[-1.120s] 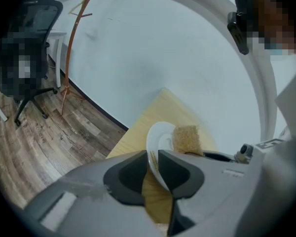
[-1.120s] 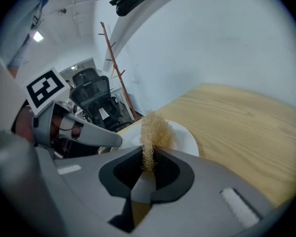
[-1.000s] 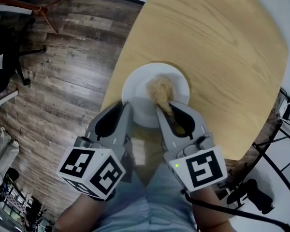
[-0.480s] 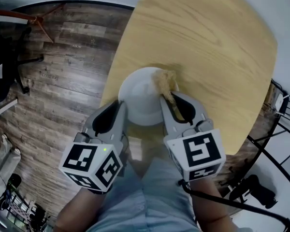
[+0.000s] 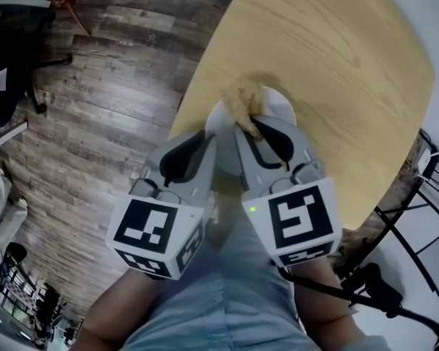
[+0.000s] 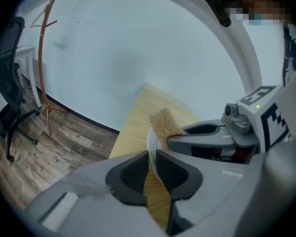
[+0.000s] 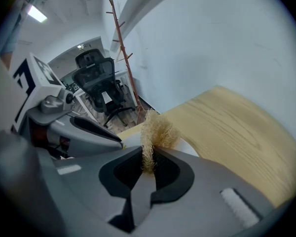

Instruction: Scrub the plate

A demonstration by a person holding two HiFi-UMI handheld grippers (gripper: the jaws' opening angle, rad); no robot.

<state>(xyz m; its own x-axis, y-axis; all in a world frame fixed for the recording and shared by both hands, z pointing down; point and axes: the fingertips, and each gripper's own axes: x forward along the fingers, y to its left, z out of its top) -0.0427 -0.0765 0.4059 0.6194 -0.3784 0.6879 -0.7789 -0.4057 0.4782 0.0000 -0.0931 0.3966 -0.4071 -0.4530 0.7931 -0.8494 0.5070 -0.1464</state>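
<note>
The pale wooden desk runs away from me to the upper right, with dark plank floor to its left. Past the desk's edge the right gripper view shows a black office chair and a thin reddish coat stand against a plain pale wall. My light trousers fill the bottom of the head view.

From above, my own tools block most of what I am working on. The two grey bodies and their marker cubes lie side by side over the near edge of the desk. Only the far part of the white plate shows beyond them.

My left tongs are nearly closed, with the plate's thin rim pinched between the dark pads. In the left gripper view the plate appears edge-on, rising from the jaws in a narrow white curve. Whether its underside touches the desk I cannot tell.

My right tongs are clamped on the tan, fibrous scrubber. Its lower part is squeezed flat between the pads, and a frizzy tuft stands out beyond the tips. That tuft lies against the plate at its far rim, towards the left side, above where my left tongs grip. The two pairs of tongs sit close together and almost parallel, the right just beside the left. A small green light glows on the right cube.
</note>
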